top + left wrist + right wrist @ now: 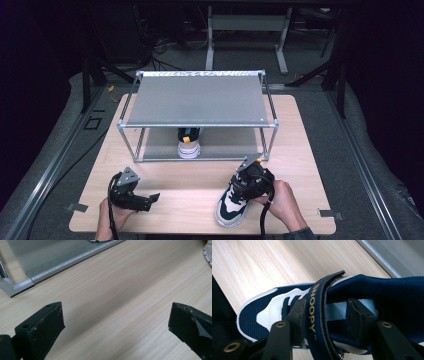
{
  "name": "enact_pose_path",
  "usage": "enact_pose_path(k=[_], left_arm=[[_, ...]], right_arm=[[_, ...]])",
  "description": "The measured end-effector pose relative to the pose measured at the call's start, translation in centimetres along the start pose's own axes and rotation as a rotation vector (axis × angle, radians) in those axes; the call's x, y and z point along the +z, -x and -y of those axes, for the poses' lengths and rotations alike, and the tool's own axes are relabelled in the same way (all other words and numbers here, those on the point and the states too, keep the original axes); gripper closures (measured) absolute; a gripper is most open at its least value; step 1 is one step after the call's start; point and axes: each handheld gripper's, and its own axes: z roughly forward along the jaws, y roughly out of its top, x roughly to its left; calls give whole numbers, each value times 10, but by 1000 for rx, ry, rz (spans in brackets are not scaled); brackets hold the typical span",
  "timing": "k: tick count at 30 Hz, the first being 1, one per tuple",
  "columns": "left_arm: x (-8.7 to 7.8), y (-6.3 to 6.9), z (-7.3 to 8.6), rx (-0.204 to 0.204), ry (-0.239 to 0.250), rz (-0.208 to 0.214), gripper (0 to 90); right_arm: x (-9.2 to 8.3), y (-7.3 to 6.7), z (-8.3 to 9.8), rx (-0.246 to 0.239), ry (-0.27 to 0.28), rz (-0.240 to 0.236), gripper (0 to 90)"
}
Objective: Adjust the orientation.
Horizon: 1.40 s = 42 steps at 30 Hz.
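Note:
A navy and white sneaker (229,206) lies on the wooden table (170,172) at the front right, toe toward the front edge. My right gripper (251,181) comes down on its upper. In the right gripper view the sneaker (259,312) has a navy strap (314,315) with yellow lettering, and my right gripper (327,310) is shut across that strap and the padded tongue, one jaw on each side. A matching sneaker (189,144) stands on the lower shelf of the metal rack (200,100). My left gripper (149,199) rests at the front left, open, with bare wood between its jaws (116,322).
The rack's lower frame (25,282) lies just beyond the left gripper. A person's hands (282,200) hold both grippers at the table's front edge. Dark floor, cables and a grey stand (245,30) lie behind the table.

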Motion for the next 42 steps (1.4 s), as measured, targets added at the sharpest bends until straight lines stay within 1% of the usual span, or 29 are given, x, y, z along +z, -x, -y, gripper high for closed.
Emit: enact_pose_path(k=[2, 4, 5, 6, 7, 9, 10, 12, 14, 15, 18, 21, 22, 27, 30, 31, 32, 33, 34, 35, 36, 37, 38, 39, 40, 41, 42], left_arm=[[-1, 0, 0, -2, 5, 2, 0], [-1, 0, 0, -4, 6, 0, 0], [-1, 0, 0, -6, 8, 0, 0], [-1, 0, 1, -4, 6, 0, 0], [-1, 0, 1, -3, 4, 0, 0], [-1, 0, 1, -5, 8, 1, 0], [-2, -1, 2, -4, 8, 0, 0], [-3, -1, 2, -9, 14, 1, 0], [-4, -2, 2, -8, 16, -1, 0], [-5, -2, 1, -8, 19, 0, 0], [-6, -2, 0, -7, 25, -3, 0], [-6, -1, -2, -5, 30, -1, 0], [-6, -1, -2, -2, 29, -1, 0], [-4, 0, -4, -1, 31, 5, 0], [-3, 2, -5, 6, 29, 8, 0], [-2, 2, -5, 4, 30, 9, 0], [-2, 2, -4, 2, 32, 11, 0], [-2, 1, -4, 0, 32, 11, 0], [-1, 1, -4, -2, 33, 11, 0], [-1, 1, -3, -2, 30, 13, 0], [-1, 1, -3, -2, 26, 12, 0], [-2, 0, -3, 1, 22, 13, 0], [-4, 0, -2, -1, 24, 13, 0], [-6, 0, -2, -2, 27, 12, 0], [-7, 0, -3, -2, 32, 15, 0], [-10, 0, -3, 0, 38, 18, 0], [-11, -1, -2, 0, 45, 15, 0]], right_arm=[[-1, -1, 0, -7, -1, 8, 573], [-2, -2, -1, -10, 11, -9, 708], [-4, -4, -1, -11, 23, -6, 726], [-5, -5, -2, -11, 26, -2, 729], [-5, -6, -3, -14, 19, 12, 732], [-4, -7, -3, -11, 12, 8, 737], [-4, -8, -3, -10, 20, 10, 740], [-5, -8, -3, 8, 26, 15, 742], [-7, -7, -2, 24, 44, 7, 744], [-9, -6, -2, 31, 50, 11, 744], [-16, -6, 0, 67, 77, 13, 744], [-23, -7, 1, 103, 96, 40, 745], [-26, -8, 1, 112, 98, 59, 745], [-33, -8, 5, 217, 110, 139, 743], [-30, -8, 7, 276, 107, 182, 740], [-28, -7, 7, 292, 105, 191, 739], [-25, -6, 7, 313, 104, 187, 737], [-21, -5, 6, 320, 94, 212, 733], [-16, -5, 6, 325, 87, 220, 730], [-12, -3, 7, 320, 85, 210, 721], [-8, -2, 7, 307, 85, 199, 664], [-5, -1, 6, 290, 82, 182, 627], [-5, -1, 6, 271, 72, 187, 566], [-6, 0, 5, 246, 76, 180, 492], [-8, 2, 6, 220, 75, 160, 435], [-11, 4, 6, 199, 80, 130, 364], [-16, 7, 7, 184, 84, 112, 322]])
